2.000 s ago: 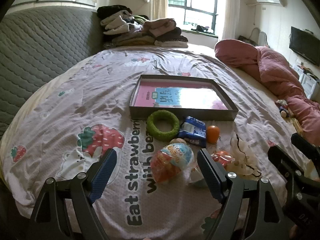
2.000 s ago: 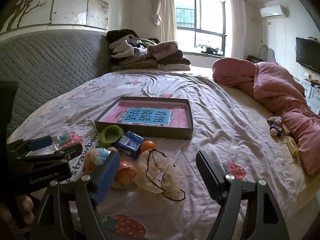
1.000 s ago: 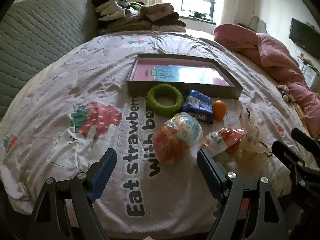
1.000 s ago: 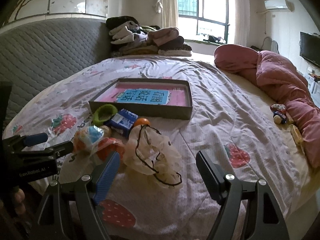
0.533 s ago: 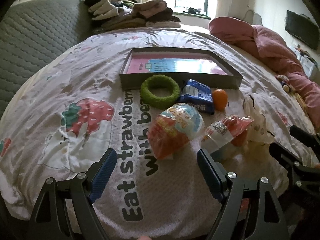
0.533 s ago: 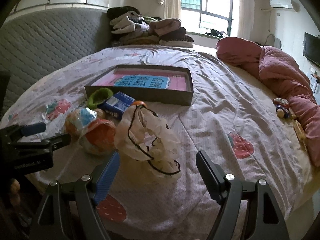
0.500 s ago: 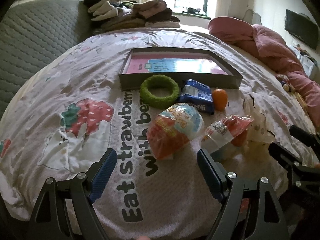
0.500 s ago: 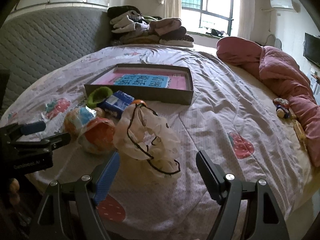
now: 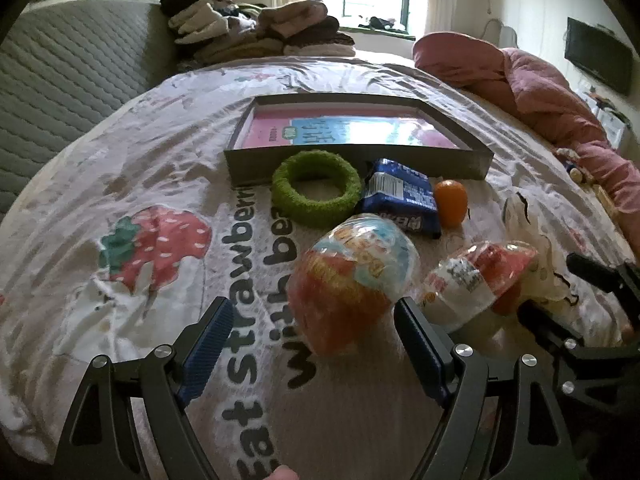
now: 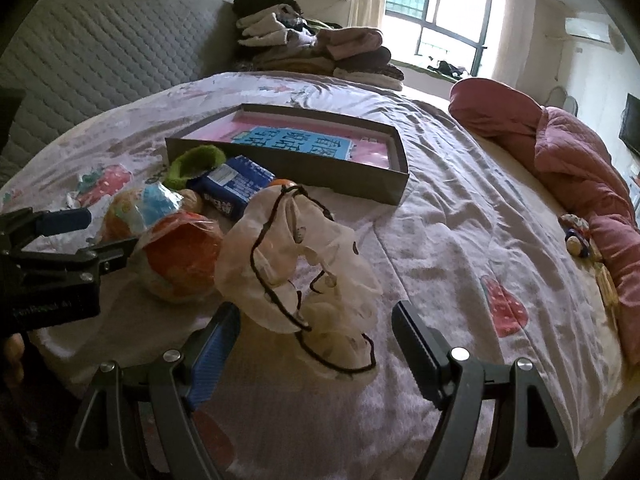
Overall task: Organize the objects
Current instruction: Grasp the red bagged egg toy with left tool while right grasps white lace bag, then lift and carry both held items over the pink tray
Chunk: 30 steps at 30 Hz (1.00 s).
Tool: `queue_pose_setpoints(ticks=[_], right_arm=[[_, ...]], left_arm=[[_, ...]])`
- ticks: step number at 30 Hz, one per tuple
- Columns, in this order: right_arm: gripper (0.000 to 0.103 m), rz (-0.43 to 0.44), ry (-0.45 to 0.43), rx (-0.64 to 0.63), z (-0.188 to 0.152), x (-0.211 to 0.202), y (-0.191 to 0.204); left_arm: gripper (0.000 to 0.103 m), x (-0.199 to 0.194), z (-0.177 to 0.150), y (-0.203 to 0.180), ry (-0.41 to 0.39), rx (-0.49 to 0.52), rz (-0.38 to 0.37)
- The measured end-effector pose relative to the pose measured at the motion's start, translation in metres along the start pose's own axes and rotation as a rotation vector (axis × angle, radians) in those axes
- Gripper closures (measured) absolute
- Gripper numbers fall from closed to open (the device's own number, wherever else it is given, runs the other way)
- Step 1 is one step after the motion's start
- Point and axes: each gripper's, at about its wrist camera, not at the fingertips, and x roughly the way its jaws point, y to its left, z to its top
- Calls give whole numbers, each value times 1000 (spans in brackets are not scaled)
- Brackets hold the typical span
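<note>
Blue ribbed pads are seen on both sets of fingers, and both are spread wide with nothing gripped. The left gripper point(image 9: 310, 344) has been brought in lower and closer over the last couple of seconds, so the wrapped orange-and-blue snack ball point(image 9: 352, 276) now sits just past its fingertips, more toward the right finger than centred. The right gripper point(image 10: 316, 344) has been moved up too, and the sheer white drawstring pouch point(image 10: 304, 272) is now framed between its fingers, its dark cord trailing on the bedsheet point(image 10: 460, 240). So a pick looks set up on each side, but nothing has been grasped yet, as far as can be judged.

A second wrapped snack point(image 9: 480, 276) with an orange end is lying right beside the ball, touching the pouch. Farther back, a green fuzzy ring point(image 9: 316, 188), a blue biscuit packet point(image 9: 400, 196) and a small orange fruit point(image 9: 451, 202) are lined up just in front of the shallow grey box point(image 9: 452, 160), which holds only a pink-and-blue book point(image 9: 344, 132). That box is probably where it's all meant to go. Folded clothes point(image 9: 256, 32) are piled at the far end of the bed.
</note>
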Motion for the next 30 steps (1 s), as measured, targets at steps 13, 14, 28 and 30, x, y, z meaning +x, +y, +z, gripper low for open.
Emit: queue_pose_setpoints(ticks=[13,14,28,30], right_arm=[[69,80,-30,61,6,13,-16],[72,86,-35,63,7,13,-17],[83,149,-69,96,15,8,-23],[84,154,-72,95,15,8,-24]], left_arm=[[20,27,11,11,19,-48,-86],[20,26,10,12,12,-59,-103],[47,22,10,18,-5,-88,-222],[47,22,11,19,-1,-82,-213]])
